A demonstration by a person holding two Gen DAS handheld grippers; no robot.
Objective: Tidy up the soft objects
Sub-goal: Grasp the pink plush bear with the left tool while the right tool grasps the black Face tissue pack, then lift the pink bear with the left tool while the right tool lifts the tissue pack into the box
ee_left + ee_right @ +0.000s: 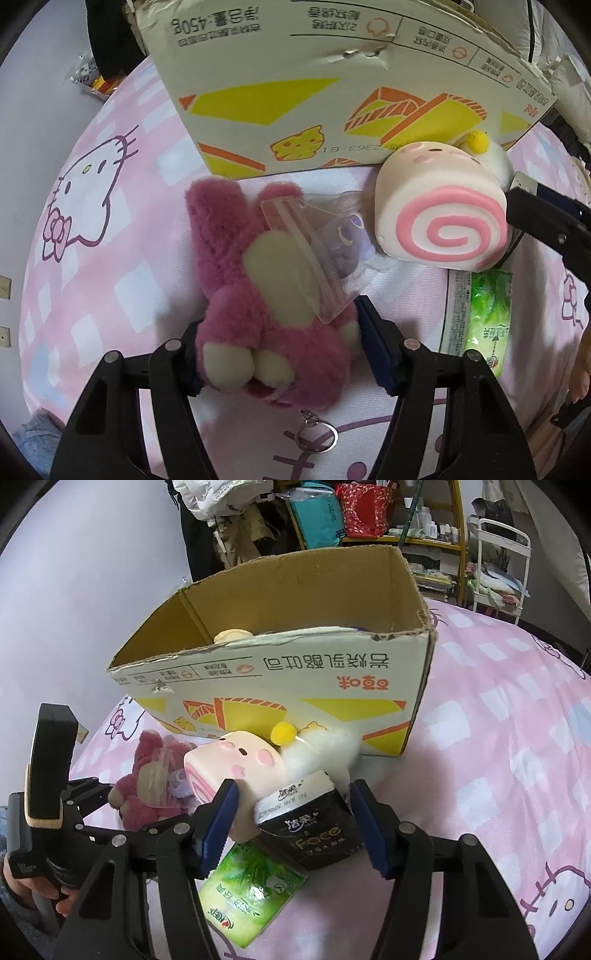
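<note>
2 pick-ups are in progress. The left gripper (280,354) has its jaws set around the pink plush bear (258,295); firm contact cannot be confirmed. The right gripper (295,819) stands apart around the black tissue pack (314,823). Next: close, lift, and place into the cardboard box (295,686) at 12 o'clock.

A: The pink bear (258,295) looks fuzzy plush; its bag (325,251) is clear glossy plastic.

B: The box (295,686) is matt cardboard, ragged-edged; the swirl roll (443,214) looks smooth.

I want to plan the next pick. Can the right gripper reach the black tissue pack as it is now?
Probably yes: the right gripper is open, and the black tissue pack already lies between its fingers, nothing covering it.
</note>
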